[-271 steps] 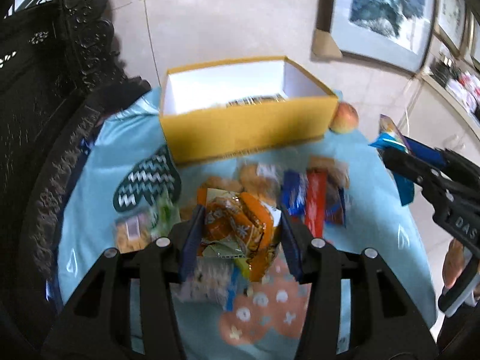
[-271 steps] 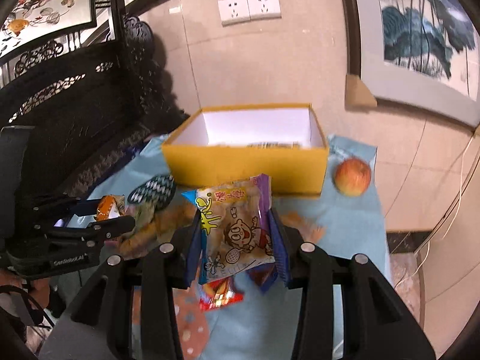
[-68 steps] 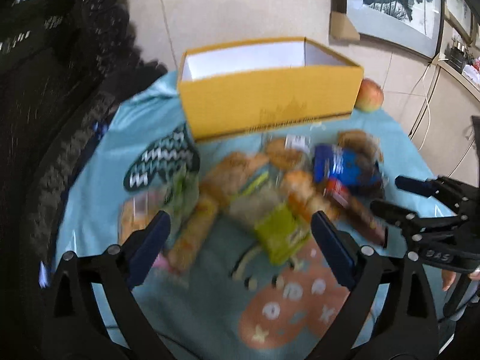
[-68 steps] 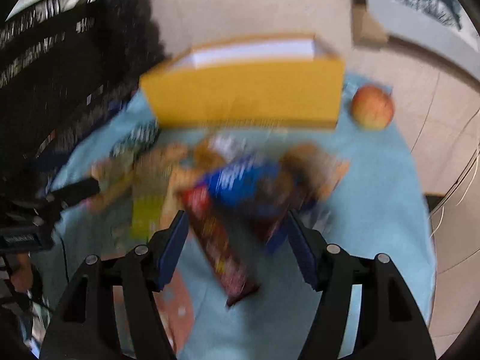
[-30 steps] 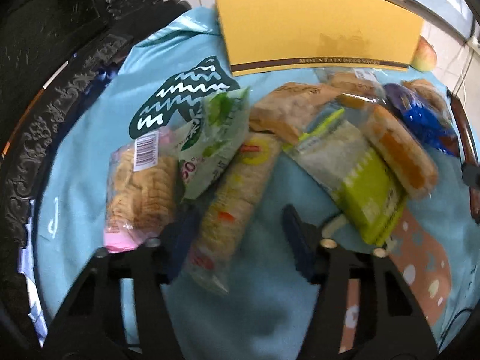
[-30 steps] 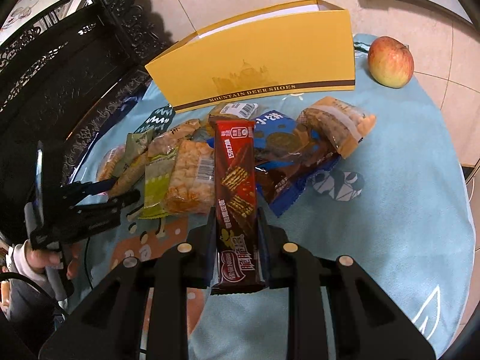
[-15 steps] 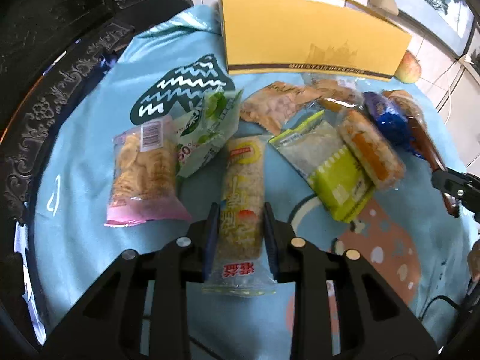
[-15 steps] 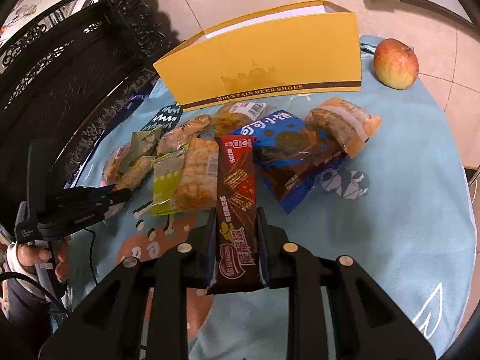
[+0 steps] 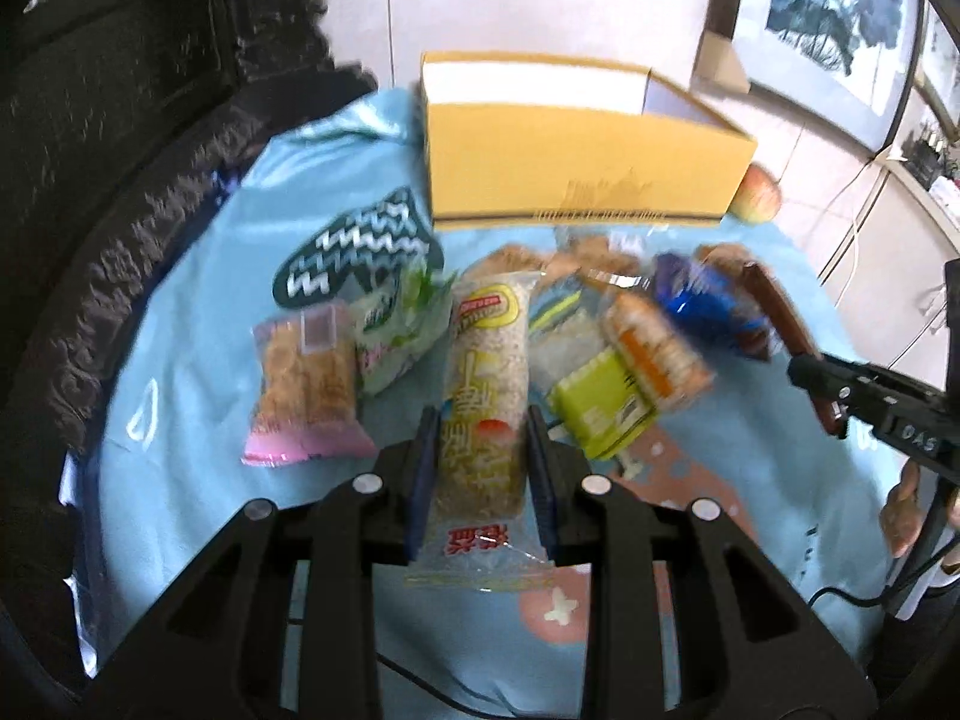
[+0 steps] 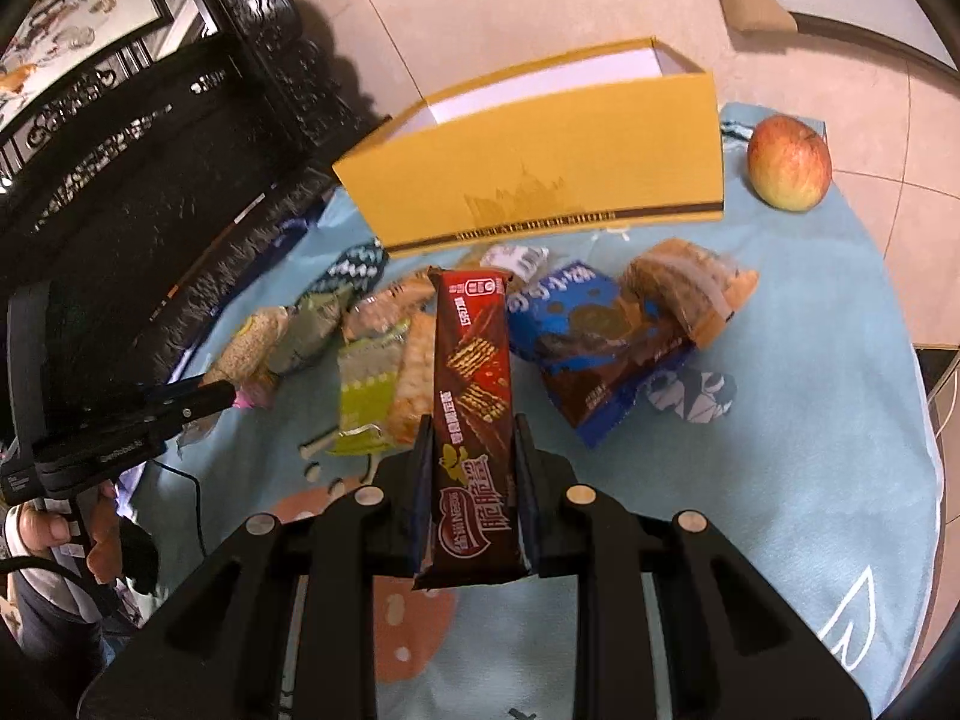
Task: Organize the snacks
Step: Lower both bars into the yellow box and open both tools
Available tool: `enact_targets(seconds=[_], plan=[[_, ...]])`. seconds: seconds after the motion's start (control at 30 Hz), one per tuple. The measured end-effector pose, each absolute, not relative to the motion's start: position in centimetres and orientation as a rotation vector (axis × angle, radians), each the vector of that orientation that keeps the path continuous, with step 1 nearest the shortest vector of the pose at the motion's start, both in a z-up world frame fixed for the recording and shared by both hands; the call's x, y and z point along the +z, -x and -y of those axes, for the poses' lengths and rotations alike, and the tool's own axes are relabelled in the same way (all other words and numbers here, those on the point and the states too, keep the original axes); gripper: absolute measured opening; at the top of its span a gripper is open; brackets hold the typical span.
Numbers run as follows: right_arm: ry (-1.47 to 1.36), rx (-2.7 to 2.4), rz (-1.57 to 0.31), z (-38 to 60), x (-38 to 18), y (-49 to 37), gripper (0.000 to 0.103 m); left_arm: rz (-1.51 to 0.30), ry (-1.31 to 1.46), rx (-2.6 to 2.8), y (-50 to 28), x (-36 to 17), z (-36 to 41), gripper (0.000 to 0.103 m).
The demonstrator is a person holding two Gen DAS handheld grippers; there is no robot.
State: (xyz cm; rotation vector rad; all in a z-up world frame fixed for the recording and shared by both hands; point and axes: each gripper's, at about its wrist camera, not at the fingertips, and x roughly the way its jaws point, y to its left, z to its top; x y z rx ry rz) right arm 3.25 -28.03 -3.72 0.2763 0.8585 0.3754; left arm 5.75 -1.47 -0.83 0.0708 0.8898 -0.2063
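My left gripper (image 9: 480, 438) is shut on a long clear pack of pale rice crackers (image 9: 486, 384), held lifted above the blue cloth. My right gripper (image 10: 471, 450) is shut on a dark red wafer bar (image 10: 474, 384), also raised off the cloth. The open yellow box (image 9: 576, 180) (image 10: 540, 174) stands at the far side of the table, its white inside partly showing. Several snack packs lie in front of it: a pink-edged cracker bag (image 9: 306, 384), a green bag (image 9: 396, 324), a yellow-green pack (image 9: 600, 402), a blue cookie pack (image 10: 582, 330). The right gripper shows at the right edge of the left wrist view (image 9: 840, 384).
An apple (image 10: 789, 165) sits on the cloth right of the box. A dark carved wooden chair (image 10: 150, 138) borders the table on the left. Framed pictures (image 9: 828, 18) lean on the wall behind. A person's hand (image 10: 54, 528) holds the left gripper.
The left gripper closed on the rice cracker pack and lifted it off the cloth. The right gripper rose a little with the wafer bar still in it.
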Motion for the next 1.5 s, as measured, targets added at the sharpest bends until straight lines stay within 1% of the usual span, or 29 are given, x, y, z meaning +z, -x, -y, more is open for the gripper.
enact_targets(seconds=[0.17, 0.33, 0.5, 0.63, 0.8, 0.93, 1.13, 1.27, 1.33, 1.37, 1.4, 1.43, 1.47, 1.5], plan=[[-0.297, 0.363, -0.841, 28.3, -2.5, -3.2, 0.024, -0.863, -0.091, -0.225, -5.8, 1.2, 2.6, 0.028], [-0.251, 0.344, -0.8, 28.7, 0.8, -3.8, 0.024, -0.841, -0.129, -0.241, -6.6, 3.2, 4.6, 0.028], [-0.211, 0.324, -0.729, 29.4, 5.3, -5.9, 0.024, -0.825, -0.165, -0.267, -9.2, 5.7, 7.1, 0.028], [-0.214, 0.297, -0.677, 30.0, 6.9, -8.8, 0.024, -0.786, -0.181, -0.287, -12.6, 7.8, 9.4, 0.028], [-0.199, 0.252, -0.633, 30.6, 7.3, -13.0, 0.024, -0.775, -0.182, -0.259, -17.4, 8.2, 11.3, 0.028], [-0.179, 0.216, -0.622, 30.7, 6.8, -16.8, 0.024, -0.792, -0.155, -0.237, -22.4, 7.2, 12.1, 0.028], [-0.148, 0.154, -0.634, 30.3, 3.6, -23.0, 0.024, -0.832, -0.107, -0.195, -28.3, 4.5, 12.0, 0.028], [-0.101, 0.134, -0.65, 29.3, 1.7, -25.4, 0.024, -0.862, -0.1, -0.173, -30.8, 2.6, 11.7, 0.028], [-0.08, 0.111, -0.628, 28.7, 1.2, -25.8, 0.025, -0.87, -0.108, -0.165, -31.4, 2.0, 11.7, 0.029], [-0.064, 0.101, -0.624, 28.5, 1.1, -26.0, 0.025, -0.874, -0.109, -0.159, -31.6, 1.7, 11.7, 0.03], [-0.041, 0.089, -0.624, 28.2, 0.9, -26.2, 0.031, -0.876, -0.107, -0.148, -31.7, 1.6, 11.6, 0.042], [-0.002, 0.067, -0.628, 27.7, 0.8, -26.3, 0.046, -0.866, -0.103, -0.123, -31.7, 1.7, 11.5, 0.076], [0.021, 0.047, -0.623, 27.5, 0.8, -26.2, 0.054, -0.838, -0.101, -0.096, -31.5, 2.0, 11.3, 0.088], [0.027, 0.04, -0.6, 27.4, 1.0, -25.7, 0.057, -0.803, -0.101, -0.079, -31.1, 2.4, 11.2, 0.092]])
